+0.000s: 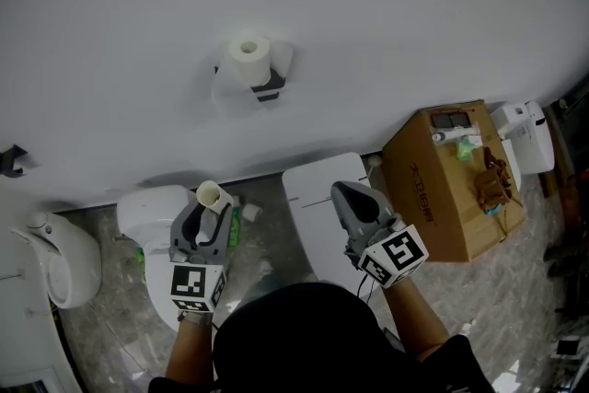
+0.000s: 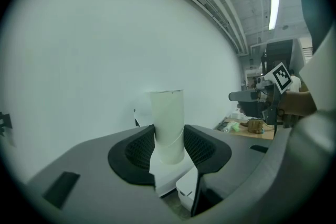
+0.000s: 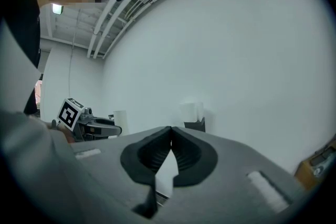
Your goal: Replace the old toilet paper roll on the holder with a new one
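Left gripper view: risk is the pale cardboard tube (image 2: 168, 113) crushing or slipping out, thin hollow shell clamped only at its lower end. Left gripper (image 2: 169, 149) jaws stand fairly wide, pinching it upright. Right gripper (image 3: 170, 136) jaws pressed together, empty. Both well short of grey wall holder (image 1: 269, 89), where white paper roll (image 1: 248, 51) sits.

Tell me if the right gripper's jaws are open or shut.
Shut: the right gripper shows its jaws touching at the tips, nothing between them.
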Available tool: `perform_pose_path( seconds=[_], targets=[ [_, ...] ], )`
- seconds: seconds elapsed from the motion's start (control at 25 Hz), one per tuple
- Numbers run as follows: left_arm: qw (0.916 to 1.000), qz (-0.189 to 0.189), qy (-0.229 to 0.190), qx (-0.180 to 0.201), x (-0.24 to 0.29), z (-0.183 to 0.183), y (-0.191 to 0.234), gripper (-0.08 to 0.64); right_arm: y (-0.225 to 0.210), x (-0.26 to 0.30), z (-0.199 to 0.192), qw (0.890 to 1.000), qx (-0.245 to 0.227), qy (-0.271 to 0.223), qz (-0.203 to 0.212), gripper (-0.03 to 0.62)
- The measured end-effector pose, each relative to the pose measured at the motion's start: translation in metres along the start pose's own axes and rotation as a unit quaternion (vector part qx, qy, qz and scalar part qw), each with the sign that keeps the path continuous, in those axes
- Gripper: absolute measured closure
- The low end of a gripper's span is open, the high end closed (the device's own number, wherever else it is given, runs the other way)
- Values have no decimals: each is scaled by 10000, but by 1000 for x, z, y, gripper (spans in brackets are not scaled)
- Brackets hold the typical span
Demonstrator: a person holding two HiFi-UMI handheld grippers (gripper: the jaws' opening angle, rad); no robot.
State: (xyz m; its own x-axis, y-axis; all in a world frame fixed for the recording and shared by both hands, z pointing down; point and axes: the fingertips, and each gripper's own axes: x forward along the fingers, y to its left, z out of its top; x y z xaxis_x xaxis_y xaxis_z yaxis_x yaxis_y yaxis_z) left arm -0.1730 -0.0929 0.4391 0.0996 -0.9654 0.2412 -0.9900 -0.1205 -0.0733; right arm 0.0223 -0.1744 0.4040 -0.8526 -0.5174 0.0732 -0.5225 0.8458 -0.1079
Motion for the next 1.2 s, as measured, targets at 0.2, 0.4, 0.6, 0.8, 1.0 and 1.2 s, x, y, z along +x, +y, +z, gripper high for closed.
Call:
perform_pose_path(
  seconds=[0.2, 0.4, 0.6, 0.8, 1.0, 1.2],
  targets=[
    [10000, 22, -18, 54, -7, 0, -6, 376, -1, -7, 2, 9999, -41, -91, -43, 594],
    [10000, 50, -45, 7, -14, 0, -6, 376, 0, -10, 7, 9999, 15, -116, -49, 594],
    [10000, 35, -49, 7, -17, -1, -6, 376, 1, -10, 7, 9999, -15, -104, -81, 595],
    [10000, 40, -53, -8, -19, -1, -5, 376, 5, -9, 5, 9999, -7, -81, -77, 594],
    [10000, 56, -32, 28, -22, -3, -3, 376, 7, -8, 3, 10000, -34, -29, -51, 594],
    [10000, 91, -18, 1, -25, -3, 2, 376, 10, -6, 4, 10000, -35, -3, -55, 594]
  ],
)
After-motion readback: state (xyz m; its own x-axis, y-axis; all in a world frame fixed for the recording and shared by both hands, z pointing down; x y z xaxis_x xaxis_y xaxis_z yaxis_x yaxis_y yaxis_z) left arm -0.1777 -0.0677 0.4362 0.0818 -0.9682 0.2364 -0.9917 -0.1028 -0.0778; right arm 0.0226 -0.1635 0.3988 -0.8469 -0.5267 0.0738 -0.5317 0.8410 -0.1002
